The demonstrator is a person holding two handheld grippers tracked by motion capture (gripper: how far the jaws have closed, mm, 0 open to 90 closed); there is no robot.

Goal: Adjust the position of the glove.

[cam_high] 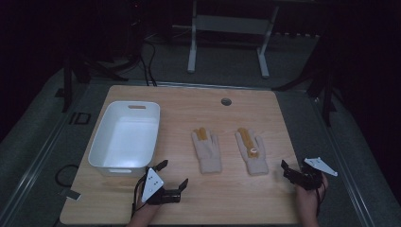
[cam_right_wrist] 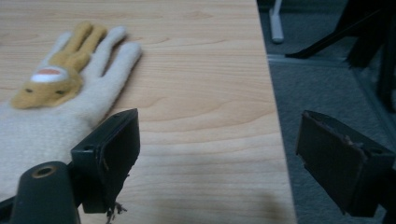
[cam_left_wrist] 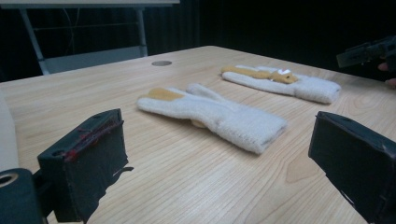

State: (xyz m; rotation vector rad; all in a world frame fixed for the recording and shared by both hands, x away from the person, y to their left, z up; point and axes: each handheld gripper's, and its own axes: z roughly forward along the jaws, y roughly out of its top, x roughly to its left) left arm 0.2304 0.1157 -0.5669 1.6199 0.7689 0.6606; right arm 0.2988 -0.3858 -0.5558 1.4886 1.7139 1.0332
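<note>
With both the left tongs [cam_high: 173, 174] and right tongs [cam_high: 287, 171] gaping empty, a shallow pinch could drag the near glove [cam_high: 207, 151] across the tabletop [cam_high: 236, 203].

The room was dim; beyond the wooden table [cam_high: 189, 101] grey carpet [cam_high: 227, 61] held a white metal frame [cam_high: 227, 23].
</note>
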